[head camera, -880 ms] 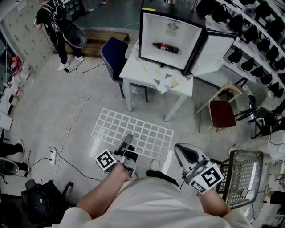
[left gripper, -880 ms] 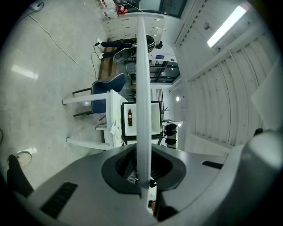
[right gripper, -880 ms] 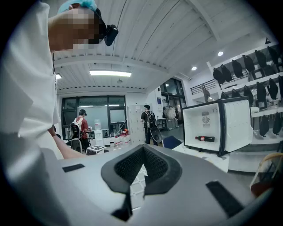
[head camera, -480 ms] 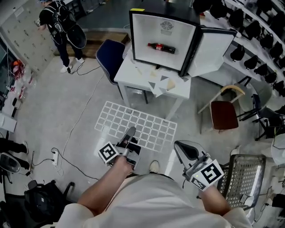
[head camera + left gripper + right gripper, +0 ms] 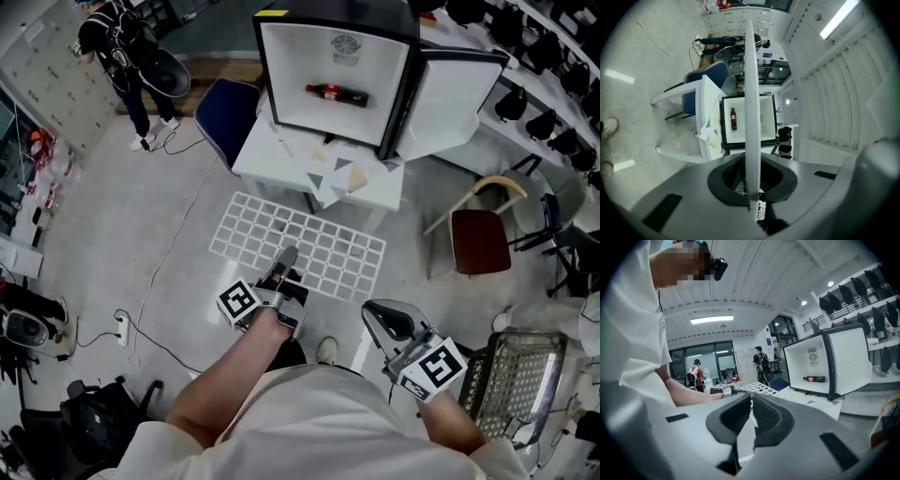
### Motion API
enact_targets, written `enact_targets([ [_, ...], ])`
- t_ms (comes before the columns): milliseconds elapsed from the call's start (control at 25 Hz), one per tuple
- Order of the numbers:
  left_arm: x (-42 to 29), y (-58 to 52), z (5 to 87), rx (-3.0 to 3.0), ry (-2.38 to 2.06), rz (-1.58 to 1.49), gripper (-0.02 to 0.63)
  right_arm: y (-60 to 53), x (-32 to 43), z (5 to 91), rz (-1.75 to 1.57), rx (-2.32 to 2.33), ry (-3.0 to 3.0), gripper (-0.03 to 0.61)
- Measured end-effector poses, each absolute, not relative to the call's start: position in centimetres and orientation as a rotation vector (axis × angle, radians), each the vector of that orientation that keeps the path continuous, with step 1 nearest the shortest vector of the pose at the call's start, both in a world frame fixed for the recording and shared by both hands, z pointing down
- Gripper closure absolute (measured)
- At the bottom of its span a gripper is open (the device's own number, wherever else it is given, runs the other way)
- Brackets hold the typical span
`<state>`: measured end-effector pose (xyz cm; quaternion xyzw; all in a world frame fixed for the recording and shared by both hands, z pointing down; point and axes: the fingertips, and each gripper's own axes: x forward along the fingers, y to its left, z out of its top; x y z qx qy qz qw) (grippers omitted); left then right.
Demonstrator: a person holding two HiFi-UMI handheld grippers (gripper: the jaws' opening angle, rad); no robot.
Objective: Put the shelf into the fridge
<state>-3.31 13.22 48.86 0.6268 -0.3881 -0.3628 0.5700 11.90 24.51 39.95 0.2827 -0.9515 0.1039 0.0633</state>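
1. My left claw (image 5: 284,262) is clenched on the near edge of the white grid shelf (image 5: 309,248). In the left gripper view the shelf shows edge-on, a thin white strip pinched between the 2 pads.
2. The shelf is held out flat above the floor (image 5: 141,234), between me and the worktop (image 5: 272,161). It is not in the fridge and sits well apart from it.
3. My right claw (image 5: 751,401) is closed on nothing, with its 2 pads all but touching. It hangs low on my right side, apart from the shelf.
4. Straight ahead, the mini fridge (image 5: 319,56) stands on the white worktop, with its door (image 5: 459,94) swung open to the right.
5. 1 cola bottle (image 5: 336,94) lies on its side inside the fridge.
6. Loose papers (image 5: 339,173) are scattered on the worktop just in front of the fridge.
7. A blue chair (image 5: 220,117) is tucked at the worktop's left end, and a brown-seated chair (image 5: 480,242) stands off to its right.
8. A wire basket (image 5: 525,375) sits on the floor near my right claw.
9. A person with a backpack (image 5: 122,47) stands far back on the left.
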Motion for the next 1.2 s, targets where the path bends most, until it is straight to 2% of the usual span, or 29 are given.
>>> enact_targets([
  [880,-4.9,-12.5,46.2,1.514,-0.761,-0.815,0.577,4.3,7.7,38.4,0.349,1.213,-2.708,0.555],
  [1200,-3.8,-18.2,45.5,1.508,-0.785,-0.851,0.577,-0.4,10.3,39.0,0.373,1.196,-2.689,0.555],
])
